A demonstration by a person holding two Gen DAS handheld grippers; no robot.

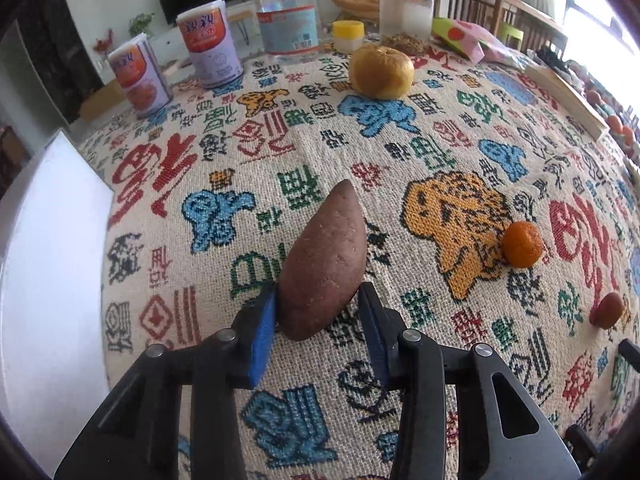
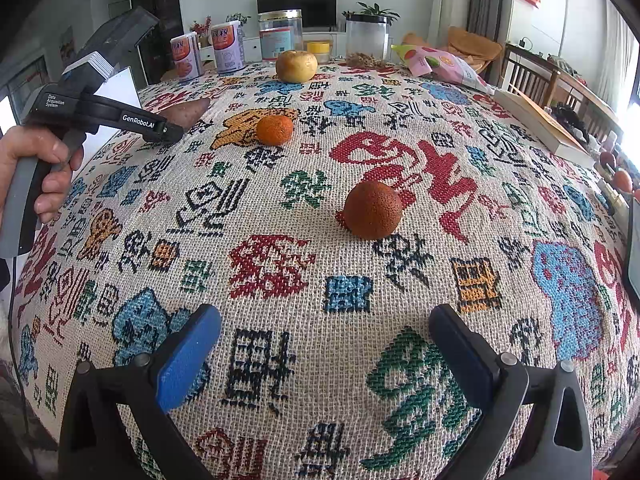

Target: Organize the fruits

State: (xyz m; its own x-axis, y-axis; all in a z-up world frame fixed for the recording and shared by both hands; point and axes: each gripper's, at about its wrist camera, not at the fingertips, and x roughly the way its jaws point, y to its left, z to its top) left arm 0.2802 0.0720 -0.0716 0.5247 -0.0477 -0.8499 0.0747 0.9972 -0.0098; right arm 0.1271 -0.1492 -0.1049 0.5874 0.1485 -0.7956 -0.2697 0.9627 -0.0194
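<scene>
My left gripper [image 1: 320, 304] is shut on a brown sweet potato [image 1: 324, 260], its blue pads pressing both sides, just above the patterned tablecloth [image 1: 248, 168]. In the right wrist view the left gripper's tip [image 2: 168, 130] shows with the sweet potato [image 2: 188, 114] poking out. My right gripper [image 2: 324, 320] is open and empty, low over the cloth. A dark orange fruit [image 2: 373, 210] lies ahead of it, also seen in the left wrist view [image 1: 607, 310]. A small orange [image 2: 274, 129] [image 1: 522, 244] lies mid-table. A large yellow fruit [image 2: 296, 66] [image 1: 381, 72] sits at the far side.
Two purple cans [image 1: 176, 68], a clear jar [image 1: 288, 20], a yellow-lidded tub [image 1: 349, 35], a tall container [image 1: 406, 12] and a snack bag [image 2: 440, 64] line the far edge. A white board [image 1: 52, 240] is at the left. A book [image 2: 540, 120] lies at the right.
</scene>
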